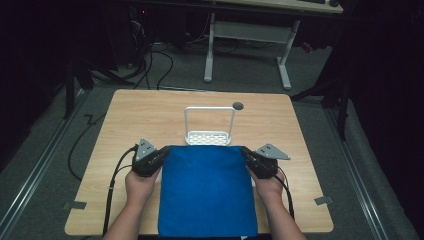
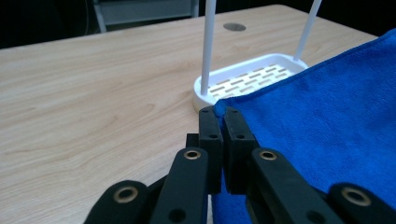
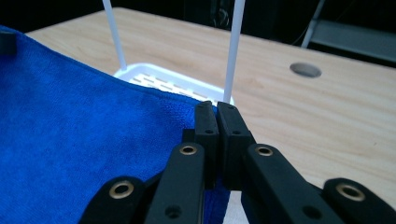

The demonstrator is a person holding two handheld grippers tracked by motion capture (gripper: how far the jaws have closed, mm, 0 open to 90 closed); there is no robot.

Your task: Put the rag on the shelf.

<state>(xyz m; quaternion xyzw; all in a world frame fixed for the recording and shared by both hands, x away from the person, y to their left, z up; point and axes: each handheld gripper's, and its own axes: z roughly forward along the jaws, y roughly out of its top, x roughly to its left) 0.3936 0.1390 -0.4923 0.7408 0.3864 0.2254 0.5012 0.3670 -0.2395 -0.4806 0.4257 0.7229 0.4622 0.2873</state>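
Blue microfibre cloth (image 1: pixel 207 195): far corners pinched by left claw (image 2: pixel 219 112) and right claw (image 3: pixel 217 108), beside white rack (image 1: pixel 208 137) on worktop (image 1: pixel 140 115). Risk: shallow corner grips may slip when lifted.

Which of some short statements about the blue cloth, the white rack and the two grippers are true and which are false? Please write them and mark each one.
1. The left gripper is shut on a far corner of the blue cloth. True.
2. The right gripper is open above the table. False: its fingers are shut on the cloth's other far corner.
3. The cloth hangs over the top bar of the white rack. False: it lies on the table, its far edge at the rack's base.
4. The rack stands upright. True.
5. A round hole is in the table beyond the rack. True.
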